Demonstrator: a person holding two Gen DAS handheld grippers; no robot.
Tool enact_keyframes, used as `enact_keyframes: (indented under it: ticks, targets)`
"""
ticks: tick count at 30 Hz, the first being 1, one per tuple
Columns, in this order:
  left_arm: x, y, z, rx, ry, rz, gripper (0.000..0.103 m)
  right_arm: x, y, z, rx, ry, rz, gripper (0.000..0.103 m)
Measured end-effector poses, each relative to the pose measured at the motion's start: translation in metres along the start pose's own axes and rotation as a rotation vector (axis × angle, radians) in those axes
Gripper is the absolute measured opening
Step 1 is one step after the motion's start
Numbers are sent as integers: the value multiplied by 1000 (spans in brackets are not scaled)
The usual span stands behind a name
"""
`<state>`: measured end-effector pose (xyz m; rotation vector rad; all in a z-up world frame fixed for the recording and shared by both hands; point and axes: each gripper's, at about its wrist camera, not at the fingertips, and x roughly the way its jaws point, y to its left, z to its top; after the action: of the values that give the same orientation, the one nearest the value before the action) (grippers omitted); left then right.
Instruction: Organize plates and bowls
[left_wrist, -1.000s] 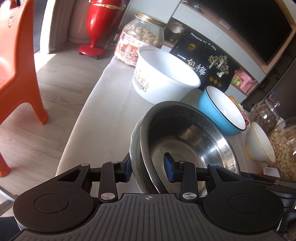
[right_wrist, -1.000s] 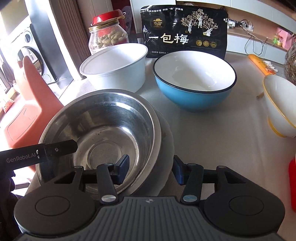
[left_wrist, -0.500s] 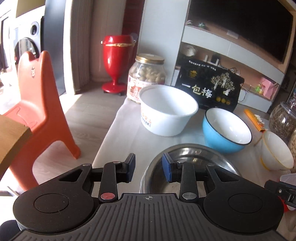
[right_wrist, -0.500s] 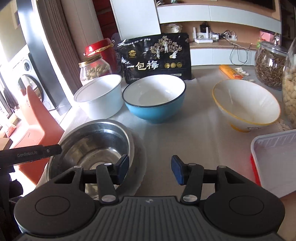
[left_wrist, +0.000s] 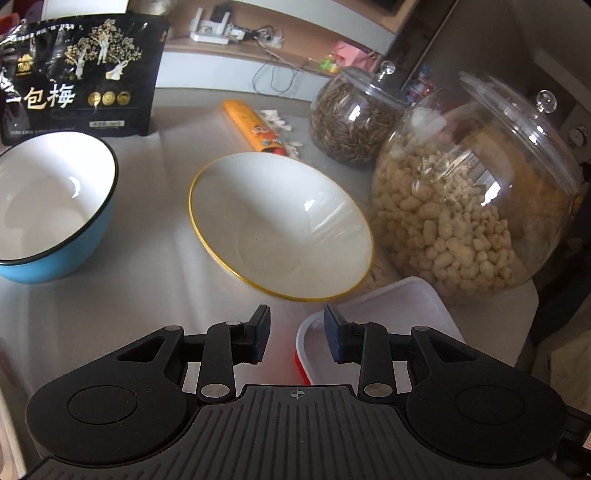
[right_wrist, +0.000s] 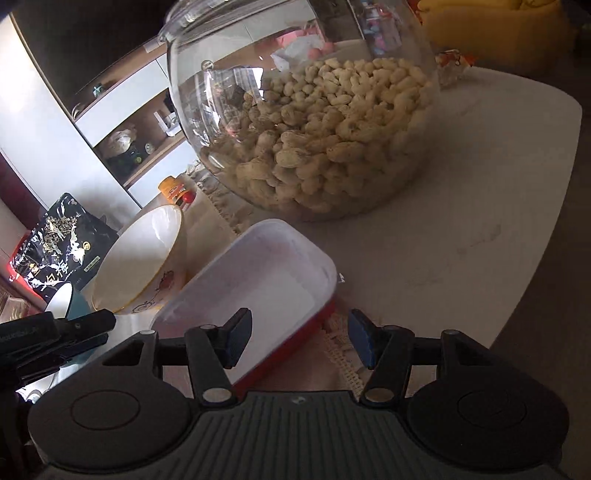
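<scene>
A white bowl with a yellow rim (left_wrist: 284, 225) sits mid-table, and a blue bowl with a white inside (left_wrist: 48, 206) stands to its left. My left gripper (left_wrist: 295, 334) hovers open just short of the yellow-rimmed bowl, over the corner of a red box with a white lid (left_wrist: 376, 314); nothing lies between its fingers. In the right wrist view my right gripper (right_wrist: 299, 338) straddles the near right corner of that box (right_wrist: 258, 280), its jaws opening, pads not touching it. The yellow-rimmed bowl (right_wrist: 140, 258) lies to the left there. The steel bowl is out of view.
A big round glass jar of peanuts (left_wrist: 469, 195) (right_wrist: 314, 122) stands right behind the box, a seed jar (left_wrist: 351, 118) beyond it. A black snack bag (left_wrist: 77, 74) and an orange packet (left_wrist: 255, 125) sit at the back. The table edge (right_wrist: 535, 266) curves at right.
Both grippers have let go of the stacked steel bowls and swung right along the table to the yellow-rimmed bowl and the red box. The right jaws have spread wider.
</scene>
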<state>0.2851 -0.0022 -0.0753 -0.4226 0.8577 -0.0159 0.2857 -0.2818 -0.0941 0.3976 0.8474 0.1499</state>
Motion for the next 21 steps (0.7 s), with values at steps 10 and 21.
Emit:
enact_keyframes:
  ticks: [10, 21]
  targets:
    - [17, -13, -17, 1, 128, -52, 30, 21, -12, 16, 8, 41, 40, 29]
    - [60, -112, -27, 243, 193, -184, 30, -14, -91, 11, 98, -27, -137, 29]
